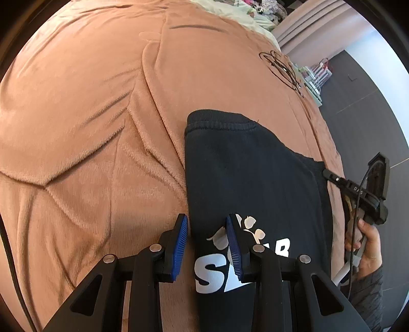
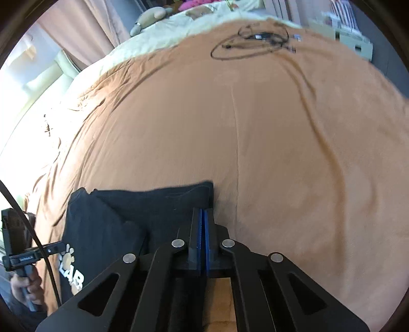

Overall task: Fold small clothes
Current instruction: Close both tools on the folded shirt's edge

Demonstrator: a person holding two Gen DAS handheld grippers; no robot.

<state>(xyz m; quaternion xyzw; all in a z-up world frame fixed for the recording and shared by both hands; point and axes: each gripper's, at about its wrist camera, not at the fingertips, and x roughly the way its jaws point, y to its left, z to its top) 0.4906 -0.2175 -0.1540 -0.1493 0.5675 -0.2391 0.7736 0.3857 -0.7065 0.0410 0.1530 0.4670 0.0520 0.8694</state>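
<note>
A small black garment with a white print lies partly folded on the brown blanket. My left gripper is open, its blue pads astride the garment's left edge near the print. In the right wrist view the garment lies low and left, with a folded layer on top. My right gripper is shut, its pads pressed together over the garment's right edge; I cannot tell whether cloth is pinched between them. The right gripper's body and the hand holding it also show at the right edge of the left wrist view.
A coiled black cable lies on the blanket at the far side, also in the left wrist view. A pale sheet with a plush toy lies beyond. The bed's edge and dark floor are to the right.
</note>
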